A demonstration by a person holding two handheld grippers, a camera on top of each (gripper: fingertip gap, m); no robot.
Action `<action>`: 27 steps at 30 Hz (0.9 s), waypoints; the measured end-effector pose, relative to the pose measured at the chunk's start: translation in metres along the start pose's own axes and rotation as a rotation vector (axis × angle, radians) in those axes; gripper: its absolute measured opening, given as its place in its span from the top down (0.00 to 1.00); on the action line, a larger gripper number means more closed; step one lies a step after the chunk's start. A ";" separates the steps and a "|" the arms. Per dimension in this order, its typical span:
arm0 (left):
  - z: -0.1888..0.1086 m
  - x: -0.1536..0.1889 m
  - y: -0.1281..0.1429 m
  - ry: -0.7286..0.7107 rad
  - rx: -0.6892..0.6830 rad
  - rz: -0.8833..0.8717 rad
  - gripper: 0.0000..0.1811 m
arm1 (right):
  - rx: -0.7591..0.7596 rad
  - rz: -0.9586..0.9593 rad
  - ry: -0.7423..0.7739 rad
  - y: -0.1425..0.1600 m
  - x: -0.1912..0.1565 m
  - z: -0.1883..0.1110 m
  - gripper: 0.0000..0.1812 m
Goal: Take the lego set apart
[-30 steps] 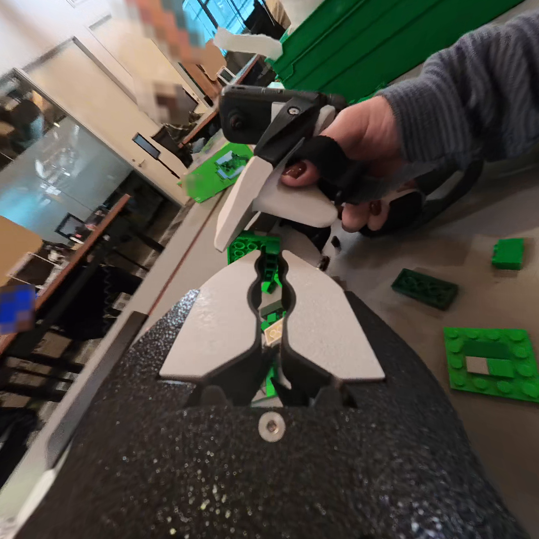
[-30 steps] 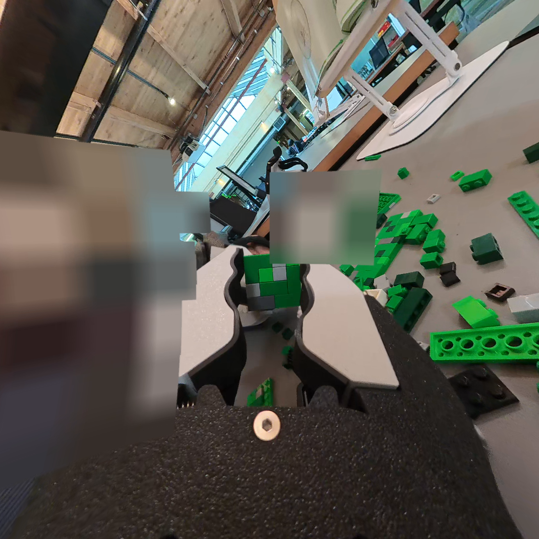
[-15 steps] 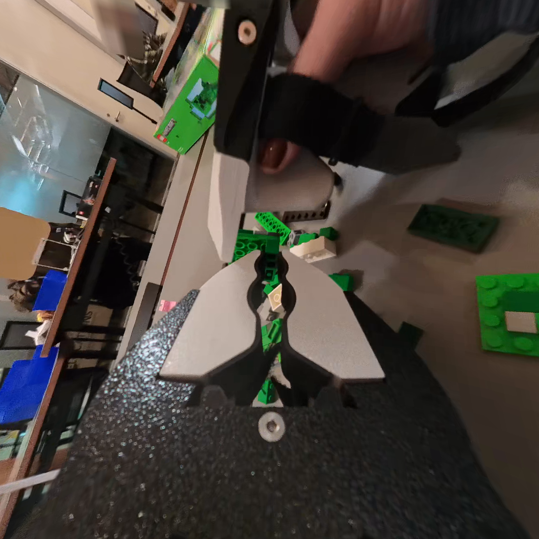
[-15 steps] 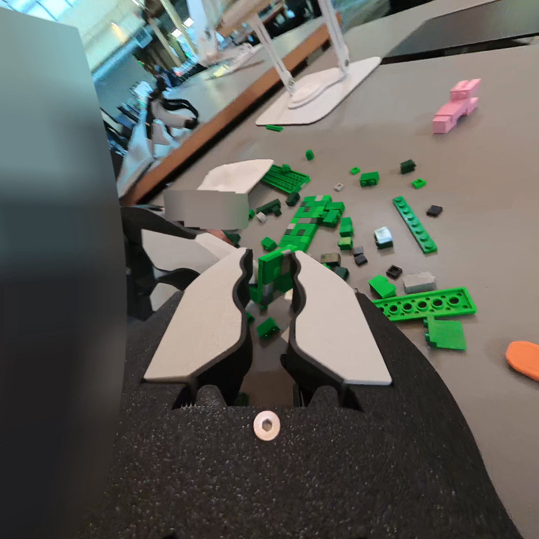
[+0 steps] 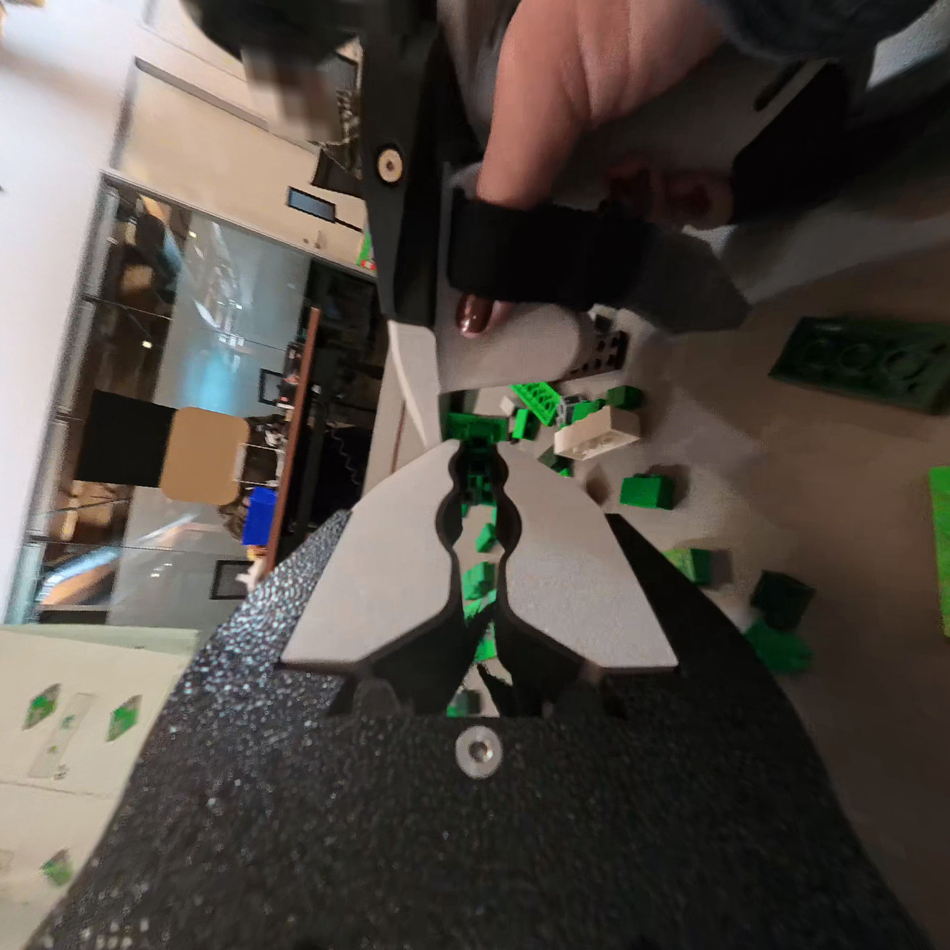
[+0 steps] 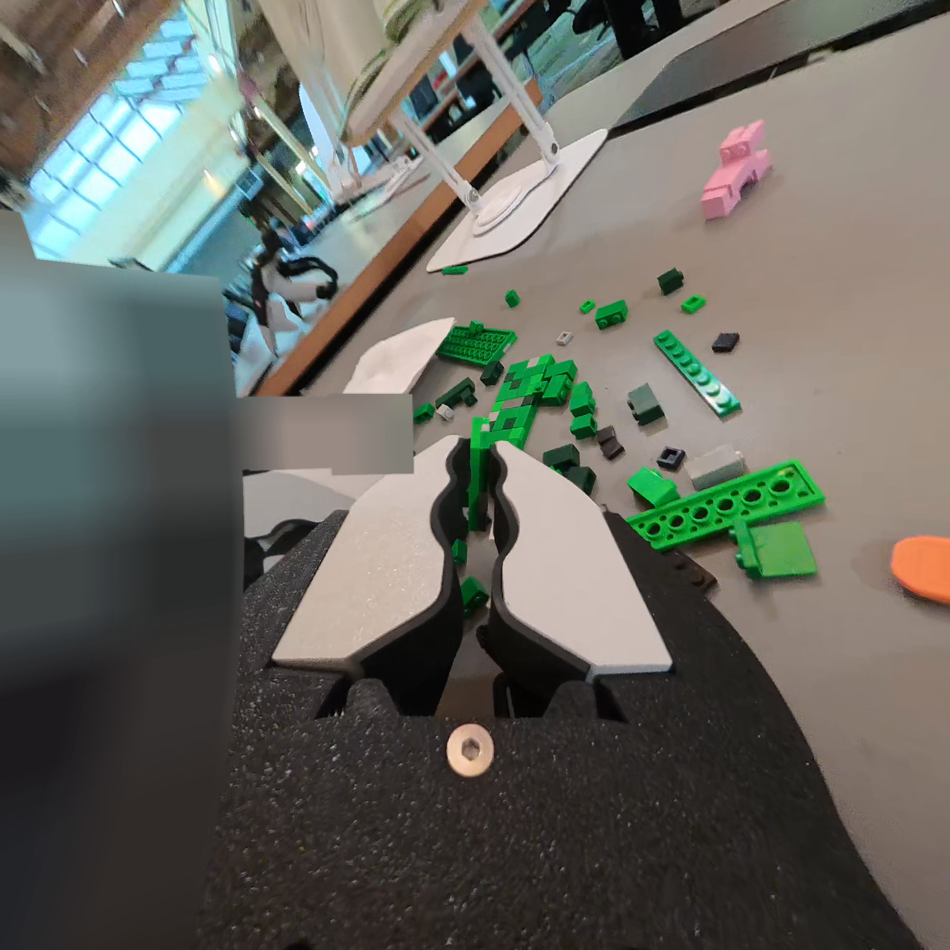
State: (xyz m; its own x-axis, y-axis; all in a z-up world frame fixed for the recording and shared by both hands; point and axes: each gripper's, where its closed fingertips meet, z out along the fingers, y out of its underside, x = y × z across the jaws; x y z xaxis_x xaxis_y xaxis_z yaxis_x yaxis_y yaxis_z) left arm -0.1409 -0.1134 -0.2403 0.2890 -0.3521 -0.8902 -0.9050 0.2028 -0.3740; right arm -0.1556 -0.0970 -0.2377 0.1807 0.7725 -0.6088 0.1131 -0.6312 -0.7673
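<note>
A green lego assembly [image 6: 479, 478] stands edge-on between the fingers of my right gripper [image 6: 482, 447], which is shut on it just above the grey table. In the left wrist view my left gripper [image 5: 479, 450] is nearly closed, with a green piece of the assembly [image 5: 475, 427] at its tips and darker green bricks in the gap. The right gripper's white finger [image 5: 416, 390] comes down beside that piece, held by a hand [image 5: 591, 103]. A mosaic patch hides part of the left gripper in the right wrist view.
Loose bricks lie on the table: a flat green mosaic piece [image 6: 524, 396], a holed green plate [image 6: 730, 501], a long green plate [image 6: 696, 372], a white brick [image 5: 599, 434], a dark green plate [image 5: 869, 362]. A pink lego figure [image 6: 735, 172], a white stand base [image 6: 519, 205] and an orange object [image 6: 925, 568] lie farther out. The white brick [image 5: 599, 434] lies around 4 cm away from my left fingertips.
The right gripper tilted down toward the table. The assembly turned from face-on to edge-on and the right jaws closed narrower on it. The left gripper moved close under the right one.
</note>
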 end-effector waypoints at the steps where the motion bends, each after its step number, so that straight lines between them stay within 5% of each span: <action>1: -0.001 -0.001 0.000 -0.008 -0.006 0.021 0.96 | 0.017 0.049 -0.023 -0.002 0.002 -0.002 0.97; 4: 0.000 0.005 0.003 0.037 -0.008 0.005 0.96 | 0.078 0.131 -0.060 -0.010 0.007 -0.009 0.97; 11: 0.004 0.009 0.018 0.152 -0.038 -0.262 0.96 | 0.046 -0.003 -0.003 -0.012 0.012 -0.013 0.97; 17: 0.003 0.004 0.017 0.165 0.016 -0.399 0.83 | -0.005 -0.127 0.017 -0.008 0.006 -0.010 0.97; 27: 0.001 0.000 0.010 0.112 0.067 -0.323 0.91 | -0.038 -0.226 0.014 -0.004 -0.008 -0.002 0.97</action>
State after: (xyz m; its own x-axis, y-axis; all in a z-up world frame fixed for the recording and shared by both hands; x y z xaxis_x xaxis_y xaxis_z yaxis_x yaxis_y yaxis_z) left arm -0.1498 -0.1101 -0.2447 0.5174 -0.5056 -0.6904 -0.7489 0.1229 -0.6512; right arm -0.1555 -0.1015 -0.2294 0.1601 0.8938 -0.4189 0.1891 -0.4443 -0.8757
